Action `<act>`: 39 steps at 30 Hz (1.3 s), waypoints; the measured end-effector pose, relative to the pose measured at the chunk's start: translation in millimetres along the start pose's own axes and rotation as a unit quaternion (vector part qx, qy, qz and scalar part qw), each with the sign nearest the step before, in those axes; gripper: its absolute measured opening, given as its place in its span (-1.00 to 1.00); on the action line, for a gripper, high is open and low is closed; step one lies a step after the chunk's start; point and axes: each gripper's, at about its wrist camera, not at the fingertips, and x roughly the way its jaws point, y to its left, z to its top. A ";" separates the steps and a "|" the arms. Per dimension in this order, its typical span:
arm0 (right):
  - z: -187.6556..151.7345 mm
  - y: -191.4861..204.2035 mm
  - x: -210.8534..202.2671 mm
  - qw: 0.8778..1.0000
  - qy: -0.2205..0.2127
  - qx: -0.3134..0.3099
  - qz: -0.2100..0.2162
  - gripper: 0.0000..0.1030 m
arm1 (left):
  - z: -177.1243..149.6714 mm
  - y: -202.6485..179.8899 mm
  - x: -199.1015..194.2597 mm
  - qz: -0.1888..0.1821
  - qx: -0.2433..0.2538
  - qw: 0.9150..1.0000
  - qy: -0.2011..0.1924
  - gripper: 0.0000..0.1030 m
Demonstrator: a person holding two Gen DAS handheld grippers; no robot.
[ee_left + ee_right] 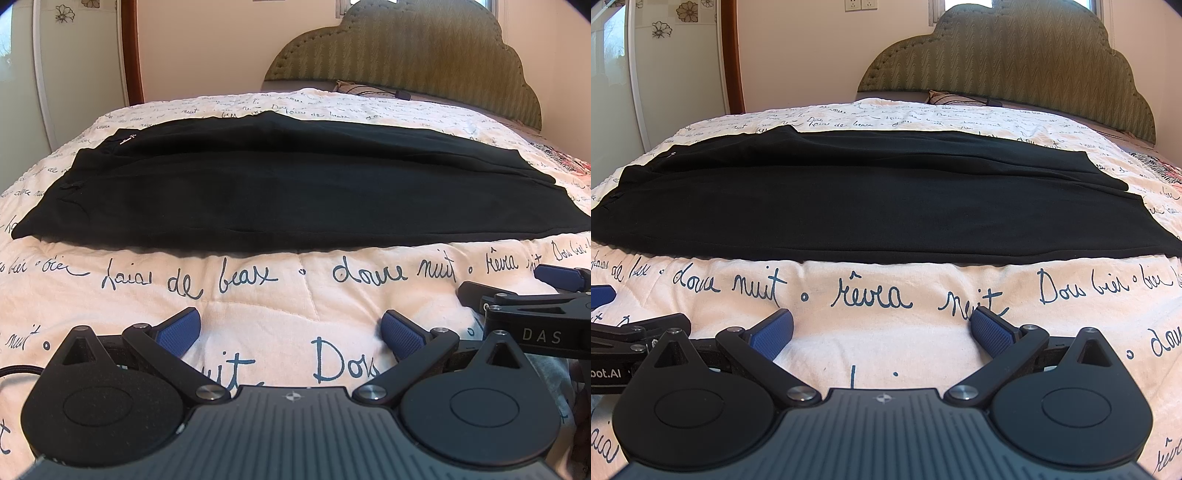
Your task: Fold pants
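Black pants laid lengthwise across the middle of the bed, parallel to its near edge, one leg apparently stacked on the other, waistband toward the bed's left side with a small metal zipper pull showing there. Hems toward the right side, the upper layer set slightly back from the lower.

Likely trouble from here: pinching only the top layer, so the legs slide apart and the fold goes crooked. Soft quilted bedding underneath, puffy and yielding, easily caught together with the cloth. Dark, matte fabric with faint creases only, so edges hard to read. Thin and limp by the look of it, prone to sagging between two grip points.

Left gripper low over the bedding near the front edge, blue textured pads spread wide, holding nothing. Right gripper just beside it, likewise spread and empty. Both well short of the pants.

Beyond, a padded green headboard, scalloped and stitched in zigzags.
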 end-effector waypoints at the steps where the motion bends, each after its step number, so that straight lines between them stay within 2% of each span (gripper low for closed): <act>1: 0.0 -0.1 0.0 1.000 0.000 0.000 0.000 1.00 | 0.5 -0.1 1.1 -0.001 0.000 1.000 0.001 0.99; 39: -3.9 -0.2 -4.5 1.000 -0.007 -0.006 -0.008 1.00 | -5.7 13.0 0.5 -0.034 -0.014 0.999 -0.017 1.00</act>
